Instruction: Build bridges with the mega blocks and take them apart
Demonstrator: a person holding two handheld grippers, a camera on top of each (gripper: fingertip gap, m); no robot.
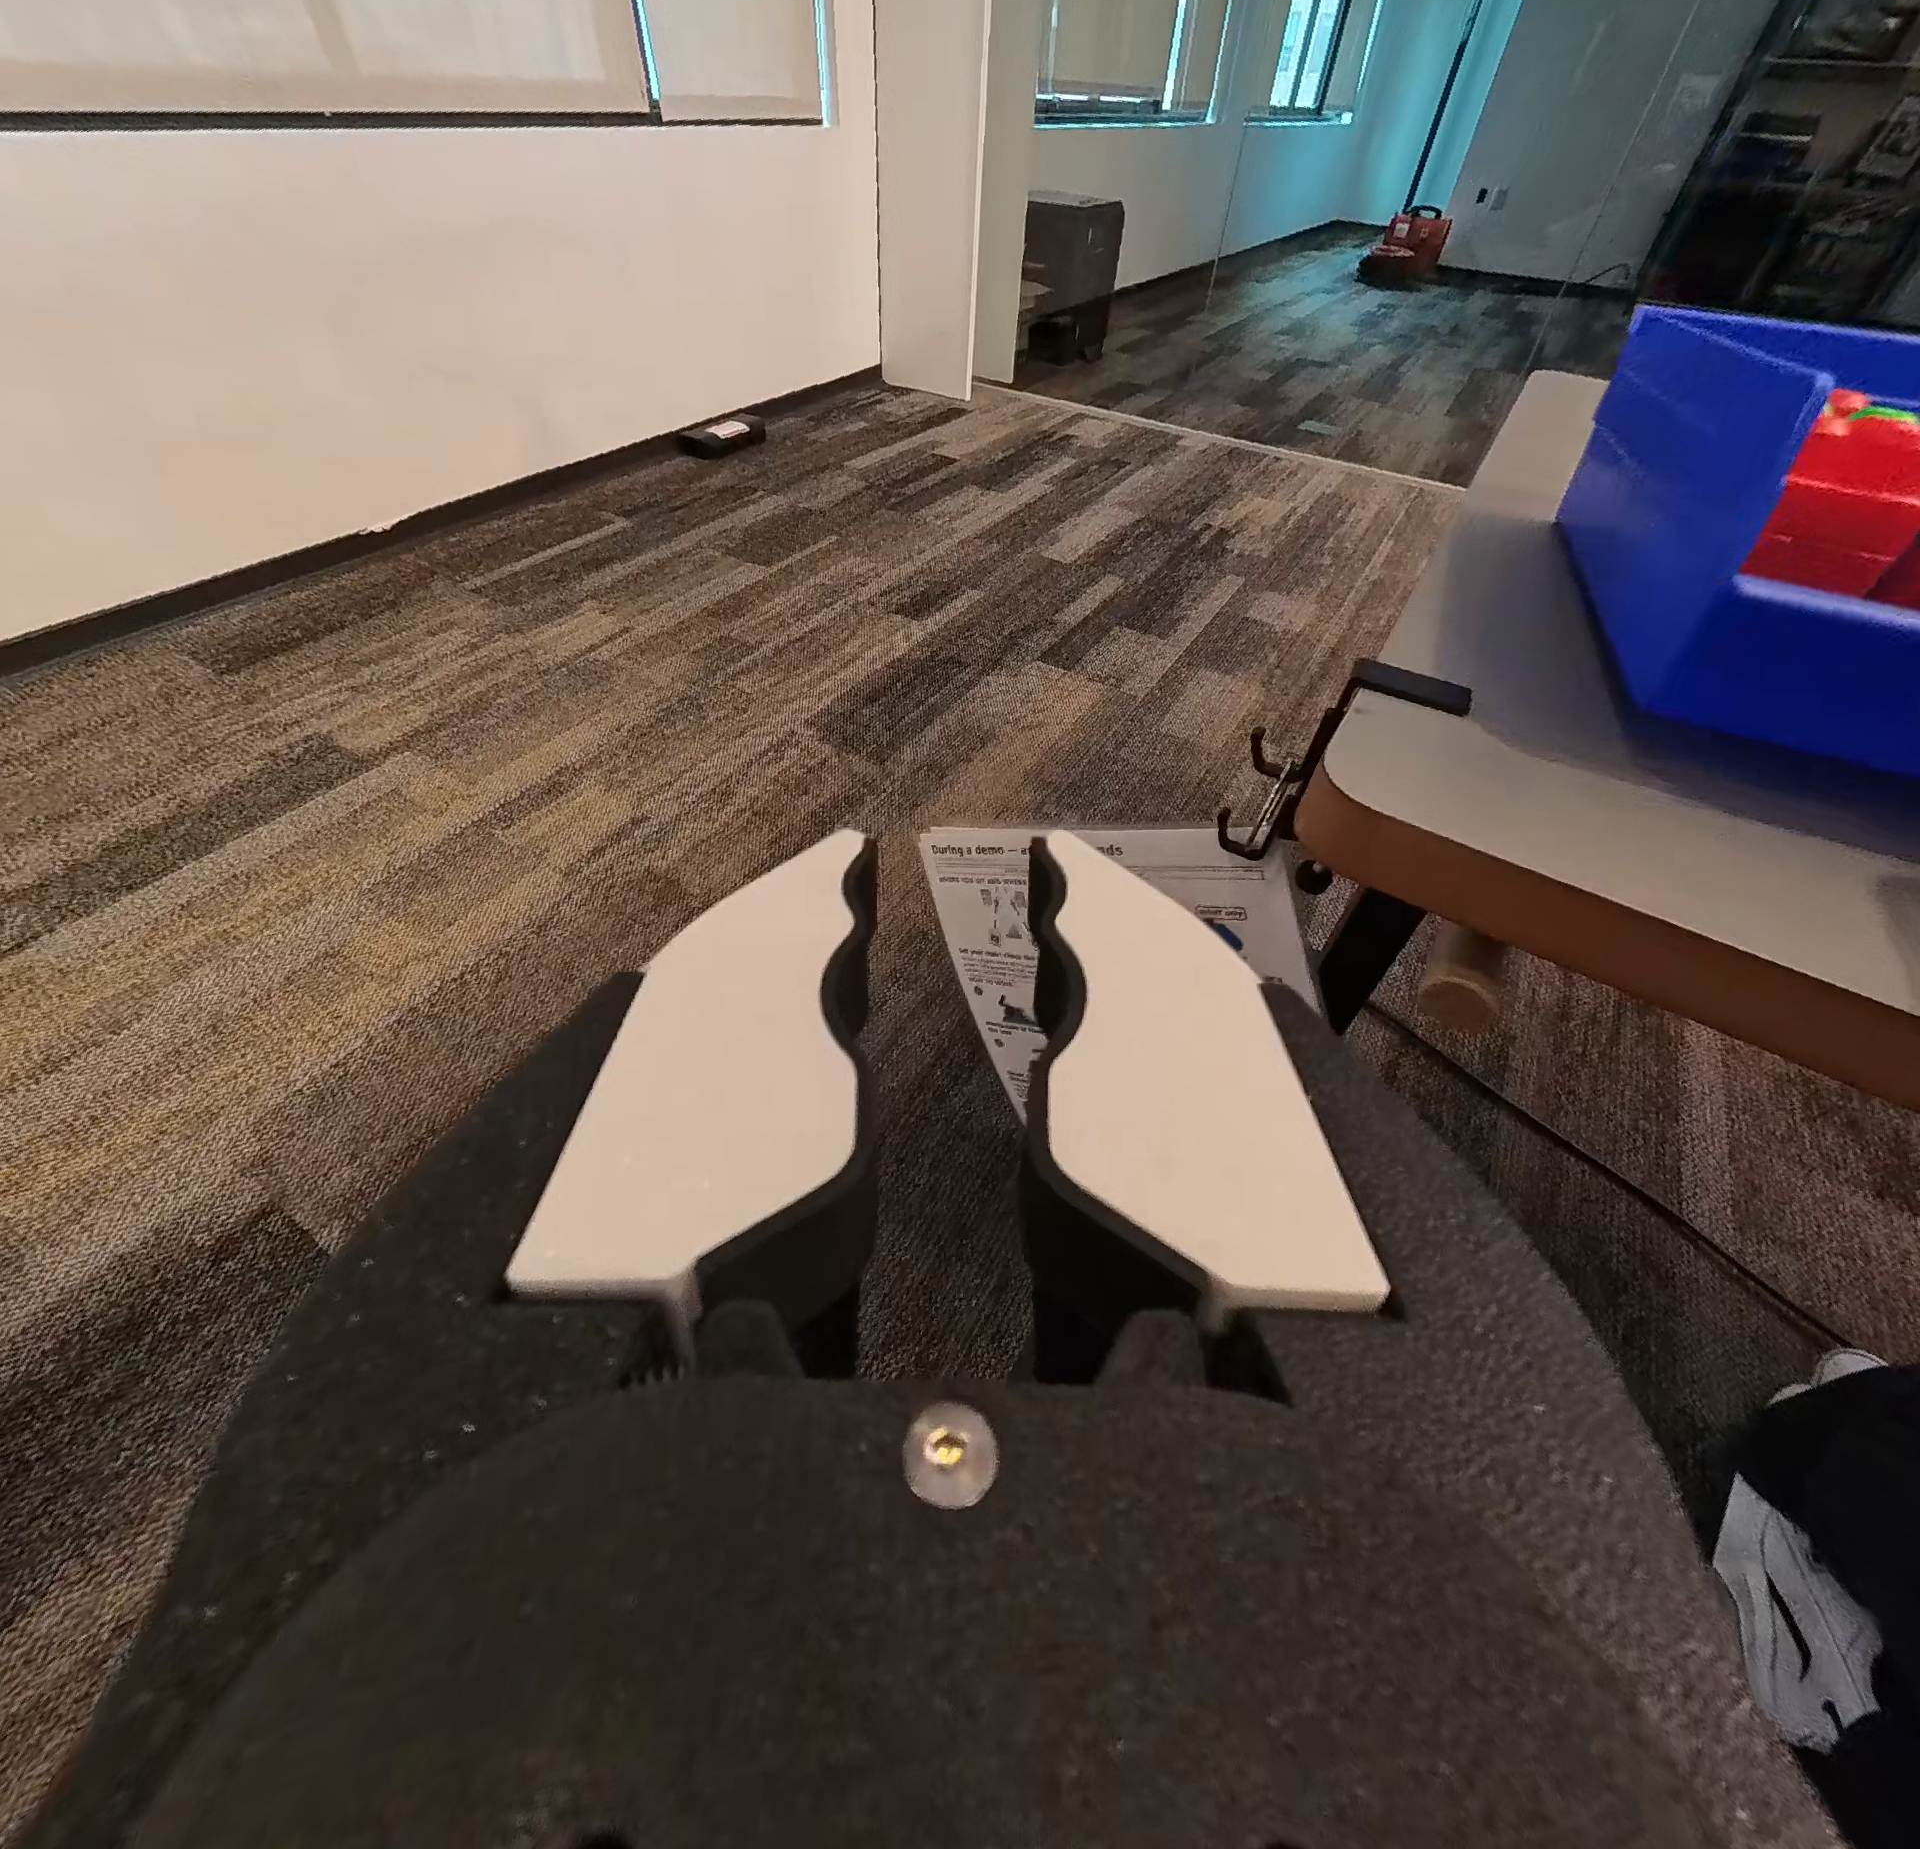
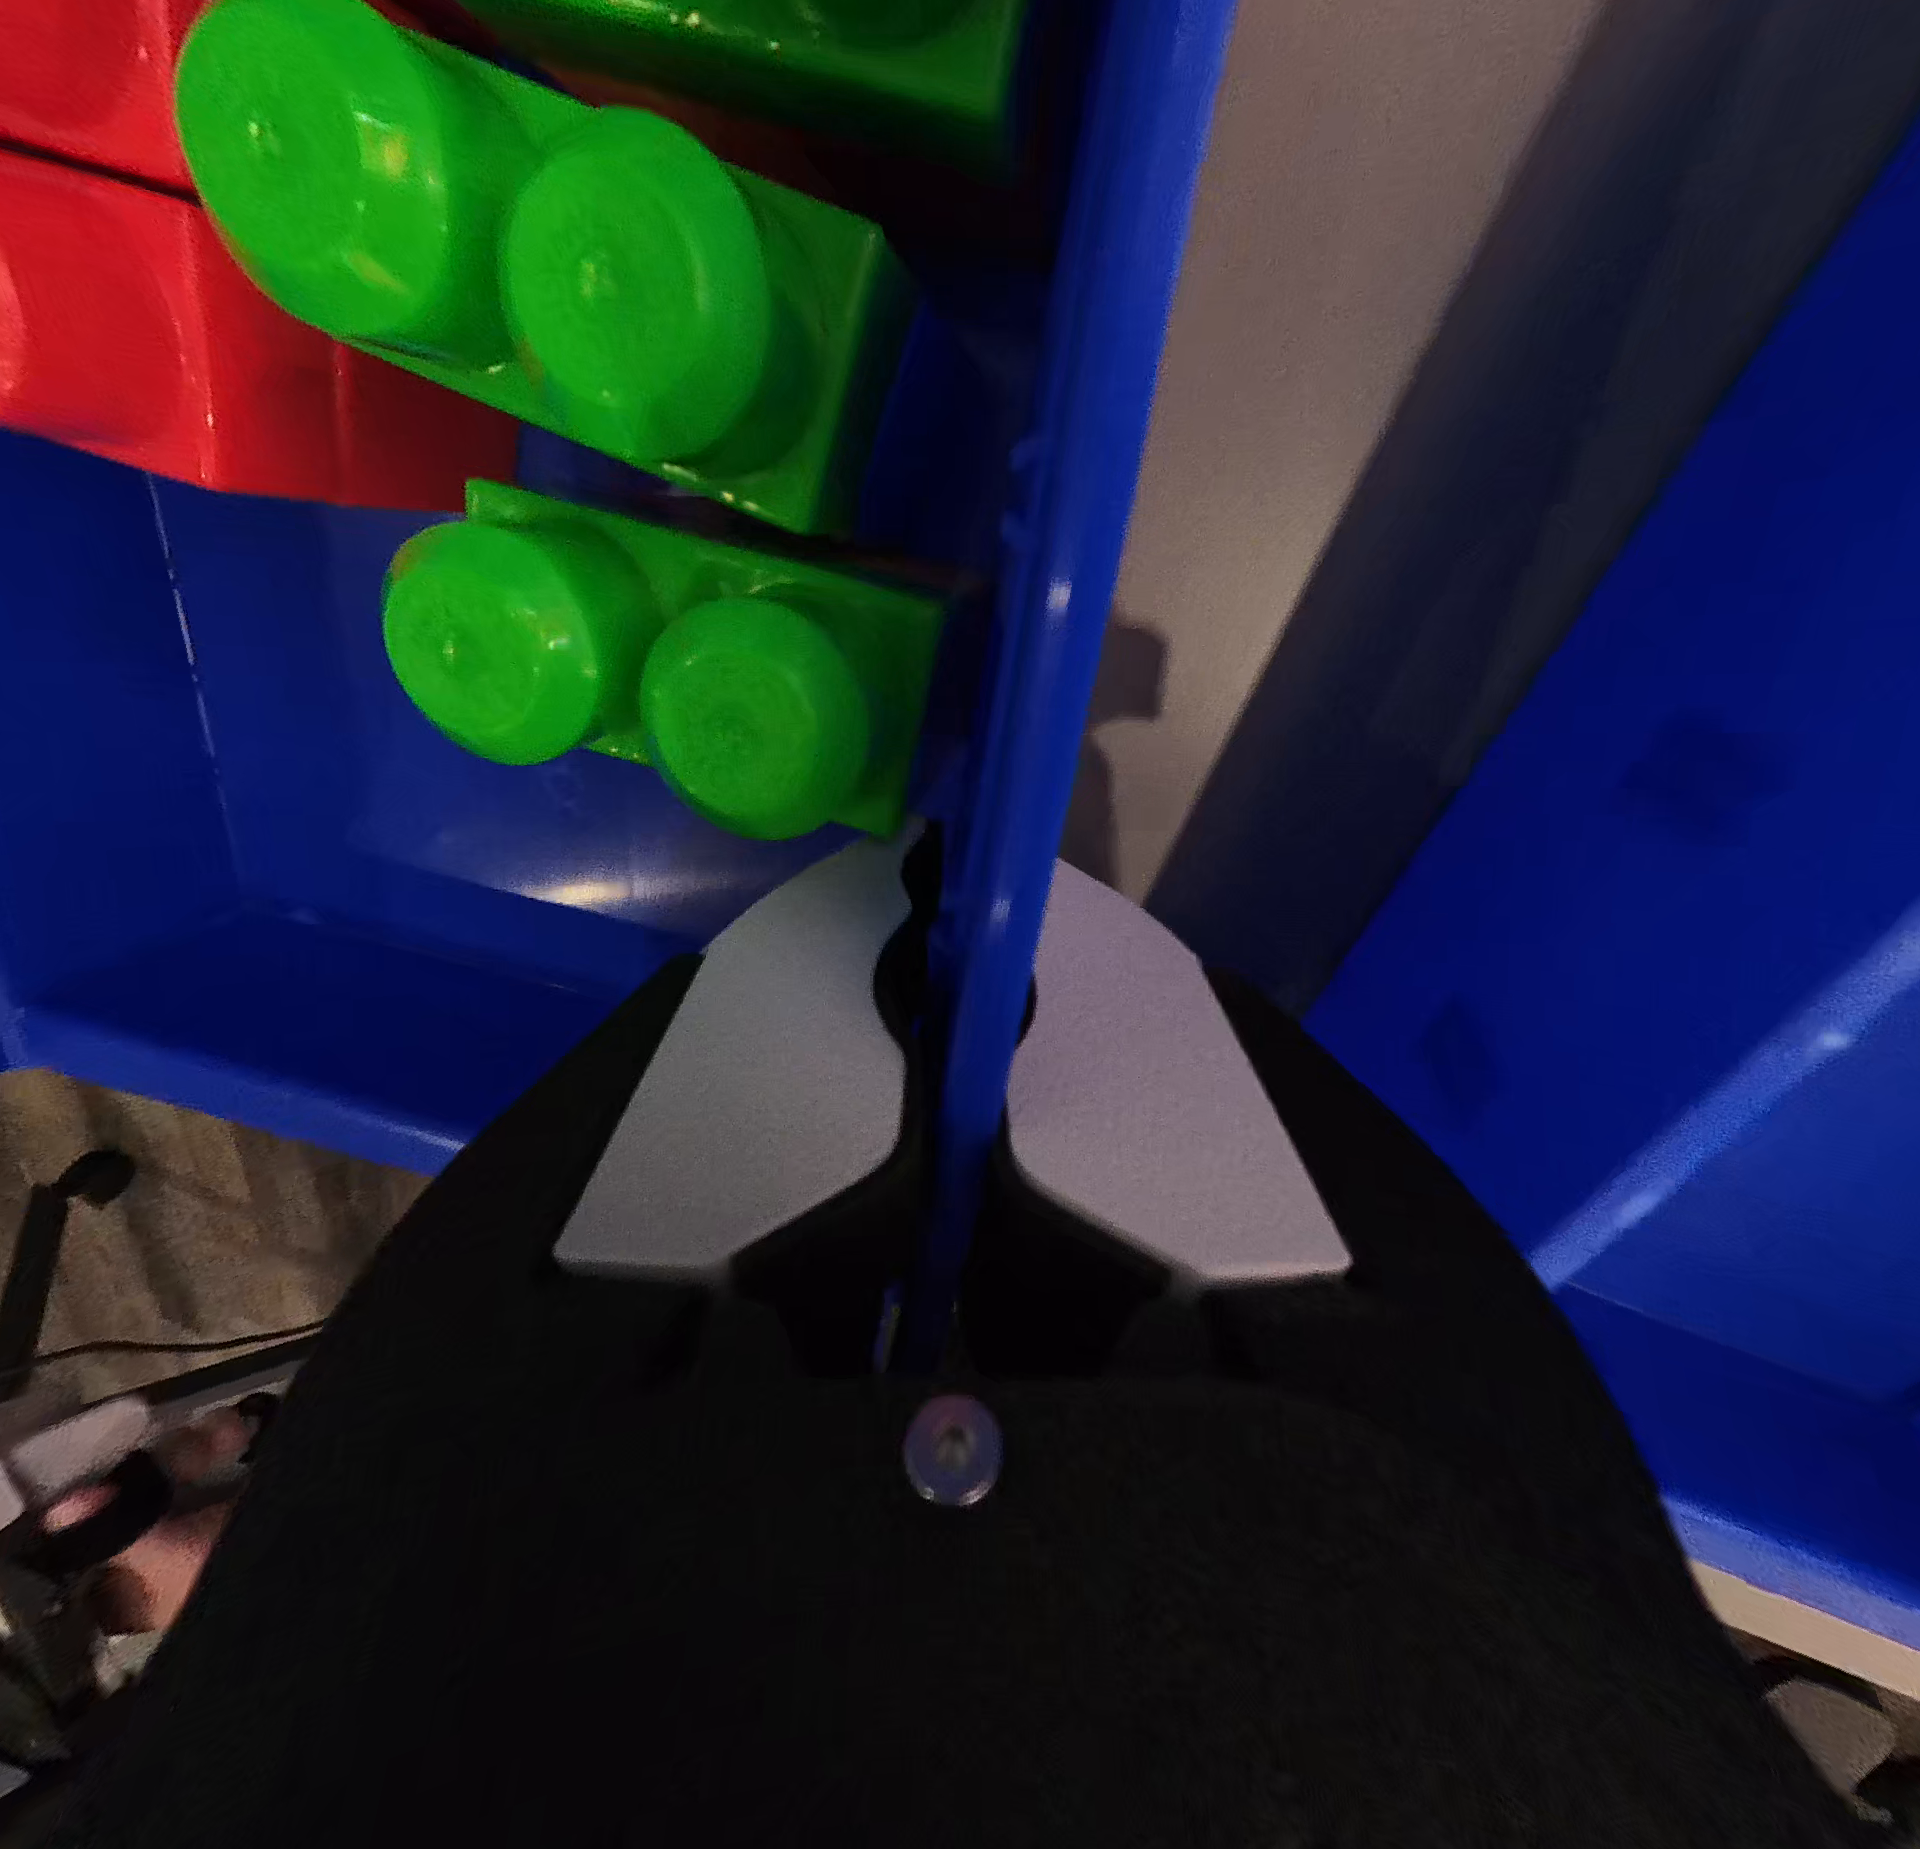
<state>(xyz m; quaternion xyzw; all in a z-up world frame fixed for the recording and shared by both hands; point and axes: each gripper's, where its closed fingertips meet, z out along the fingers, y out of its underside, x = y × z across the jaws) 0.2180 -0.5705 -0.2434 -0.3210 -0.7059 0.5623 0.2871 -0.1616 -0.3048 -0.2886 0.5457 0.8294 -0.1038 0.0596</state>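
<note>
My right gripper (image 2: 971, 864) is shut on the side wall of a blue bin (image 2: 1049, 552), one finger inside and one outside. The bin looks tipped. Inside it lie green mega blocks (image 2: 665, 656) with round studs facing me, and red blocks (image 2: 114, 272) behind them. My left gripper (image 1: 956, 849) is open and empty, held out over the carpet, left of the table. In the left wrist view the blue bin (image 1: 1704, 511) sits on the grey table (image 1: 1538, 791) at the right, with red blocks (image 1: 1839, 511) in it.
A second blue bin (image 2: 1662, 864) stands right of the held one. A printed sheet (image 1: 1236, 916) lies on the carpet beyond the left fingers. A black clamp hook (image 1: 1288, 791) hangs off the table's corner. A white wall runs along the left. My hands' fingertips stand some 45 centimeters from each other.
</note>
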